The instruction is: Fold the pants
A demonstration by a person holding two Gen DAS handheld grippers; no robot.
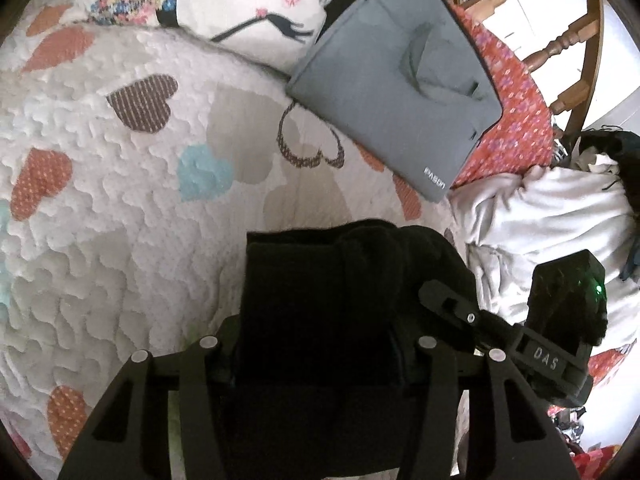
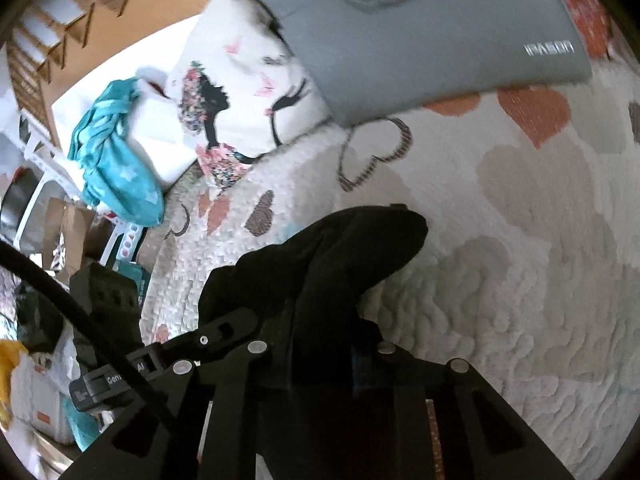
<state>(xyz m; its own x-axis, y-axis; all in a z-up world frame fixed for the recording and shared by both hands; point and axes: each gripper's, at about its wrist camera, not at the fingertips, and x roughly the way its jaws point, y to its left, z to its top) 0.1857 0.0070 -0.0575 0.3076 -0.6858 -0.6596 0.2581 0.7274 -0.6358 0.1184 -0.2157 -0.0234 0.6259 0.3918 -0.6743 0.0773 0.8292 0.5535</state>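
Left gripper (image 1: 320,360): nearest the lens in the left view, jaws partly closed around a thick bundle of black pants (image 1: 344,280). Cloth fills the whole gap, so this reads as a grip on a folded edge, several layers thick.

Right gripper (image 2: 320,344): jaws drawn narrow, clamped on a thinner pinch of the same pants (image 2: 332,256). Its body also shows at the right edge of the left view, close beside the left one; the two appear to hold neighbouring points along one edge.

Pants: black, bunched, held up off the quilt at the grippers; a lobe of cloth droops forward past the right fingers. Both ends taken together suggests one half is being carried over the other, or the bundle lifted for laying out. Fold judged under way, not finished.

Quilt (image 1: 120,208): white, puffy, printed with hearts; covers the bed and serves as the folding surface. Bare ahead of the pants.

Grey bag (image 1: 396,92): flat, lettered at one corner, lies beyond the pants, well apart.

Pillow (image 1: 248,4): printed with a figure, at the bed's head beside the bag.

White cloth (image 1: 532,216): crumpled heap at the bed's right side, near the pants; could snag when they come down.
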